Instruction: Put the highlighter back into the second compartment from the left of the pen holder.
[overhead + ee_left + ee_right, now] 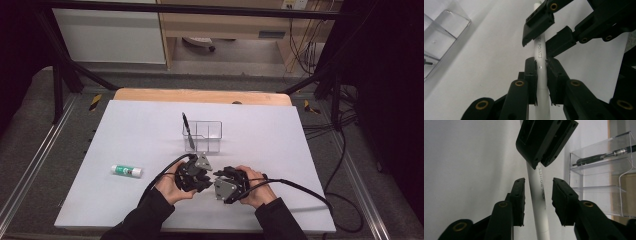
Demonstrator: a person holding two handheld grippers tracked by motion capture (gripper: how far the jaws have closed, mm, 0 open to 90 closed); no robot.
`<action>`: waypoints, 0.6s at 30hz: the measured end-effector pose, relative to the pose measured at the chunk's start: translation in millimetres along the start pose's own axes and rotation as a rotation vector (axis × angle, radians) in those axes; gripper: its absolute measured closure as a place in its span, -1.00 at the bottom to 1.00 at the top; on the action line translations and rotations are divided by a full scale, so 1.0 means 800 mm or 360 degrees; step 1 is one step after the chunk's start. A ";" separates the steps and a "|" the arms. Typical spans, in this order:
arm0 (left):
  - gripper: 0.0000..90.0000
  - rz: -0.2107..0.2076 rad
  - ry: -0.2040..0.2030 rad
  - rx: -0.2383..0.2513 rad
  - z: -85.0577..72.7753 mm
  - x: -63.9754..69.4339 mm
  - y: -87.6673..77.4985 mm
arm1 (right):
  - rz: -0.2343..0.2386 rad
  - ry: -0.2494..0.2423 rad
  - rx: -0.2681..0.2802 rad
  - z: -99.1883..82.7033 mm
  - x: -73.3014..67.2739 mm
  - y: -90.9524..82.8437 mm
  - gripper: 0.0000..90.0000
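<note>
Slippage threatens: your left tongs [541, 75] clamp the white pen [540, 50], your right tongs [538, 195] straddle it apart (beside the clear holder [599, 182]).

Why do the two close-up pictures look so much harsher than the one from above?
High view: dim, dark edges, soft table. Left gripper view: white pen sharp, near black claw blurred. Right gripper view: bright table, clear box glinting along its edges.

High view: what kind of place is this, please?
Probably a lab set up for recording: a table inside a black frame, loose cables on grey carpet, and a clear organizer as a prop.
</note>
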State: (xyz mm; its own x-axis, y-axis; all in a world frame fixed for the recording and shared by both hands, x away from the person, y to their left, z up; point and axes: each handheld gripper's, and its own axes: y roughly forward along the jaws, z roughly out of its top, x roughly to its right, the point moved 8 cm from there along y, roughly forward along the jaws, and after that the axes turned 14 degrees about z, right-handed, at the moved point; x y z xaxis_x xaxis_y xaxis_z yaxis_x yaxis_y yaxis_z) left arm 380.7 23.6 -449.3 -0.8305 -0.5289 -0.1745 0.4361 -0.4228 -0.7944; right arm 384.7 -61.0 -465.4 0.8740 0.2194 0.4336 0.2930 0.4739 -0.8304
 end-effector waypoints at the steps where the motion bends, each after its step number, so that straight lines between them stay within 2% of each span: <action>1: 0.74 0.0000 0.0000 0.0000 0.000 0.001 0.000 | 0.0003 -0.0019 -0.0006 0.000 0.000 0.000 0.47; 6: 0.74 -0.0007 -0.0005 0.0002 0.002 0.003 0.001 | 0.0021 -0.0062 -0.0006 0.000 -0.003 -0.002 0.61; 18: 0.74 -0.0003 -0.0005 0.0009 0.005 0.005 0.002 | 0.0047 -0.0116 -0.0024 0.000 -0.006 -0.003 0.73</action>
State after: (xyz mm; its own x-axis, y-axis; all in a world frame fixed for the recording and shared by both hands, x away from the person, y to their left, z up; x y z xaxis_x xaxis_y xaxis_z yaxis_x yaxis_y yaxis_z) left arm 379.4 18.3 -448.9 -0.8304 -0.5302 -0.1713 0.4365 -0.4281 -0.7913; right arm 380.2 -63.0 -465.3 0.8519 0.2951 0.4327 0.2737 0.4536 -0.8481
